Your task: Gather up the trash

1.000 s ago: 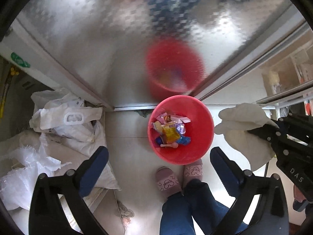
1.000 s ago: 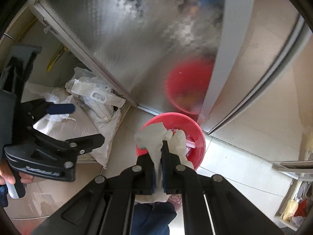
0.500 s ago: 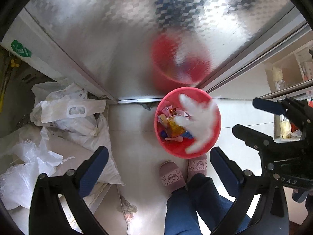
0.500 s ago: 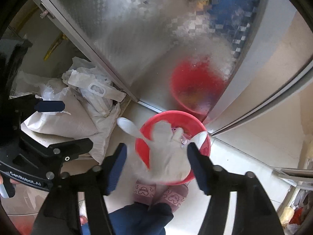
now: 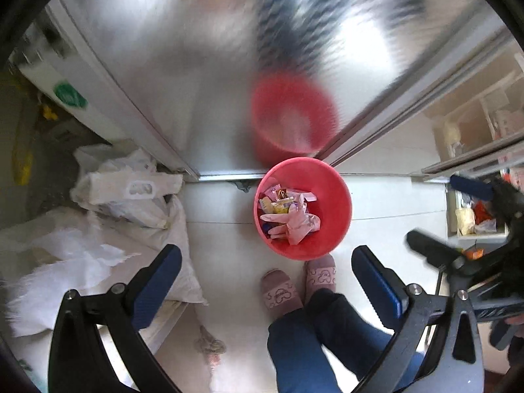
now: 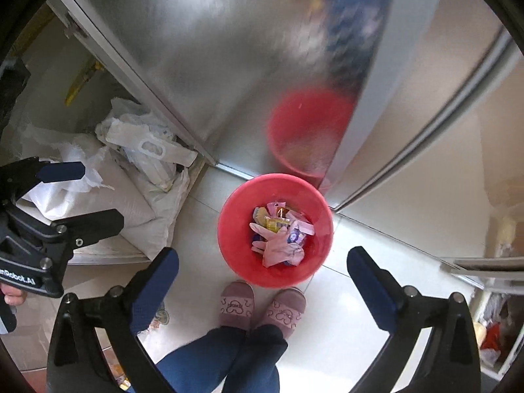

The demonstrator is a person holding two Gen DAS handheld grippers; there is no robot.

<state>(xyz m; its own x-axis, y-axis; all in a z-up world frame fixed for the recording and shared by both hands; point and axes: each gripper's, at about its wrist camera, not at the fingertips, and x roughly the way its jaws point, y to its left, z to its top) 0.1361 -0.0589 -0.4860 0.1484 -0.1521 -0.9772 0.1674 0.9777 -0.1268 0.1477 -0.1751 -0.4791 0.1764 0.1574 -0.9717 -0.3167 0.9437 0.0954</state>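
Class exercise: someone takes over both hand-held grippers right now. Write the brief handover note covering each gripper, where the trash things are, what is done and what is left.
Left hand-held gripper: open, empty, pointing down at the floor.
Right hand-held gripper: jaws opening wide, nothing between them.
Round red plastic bin: on the white tiled floor, in front of the person's pink slippers.
Pale rubber glove: lying in the bin on top of the coloured wrappers.
Done: glove is binned.
Left: nothing obvious loose near the bin; white sacks and bags lie piled to the left. Check whether they count as trash.
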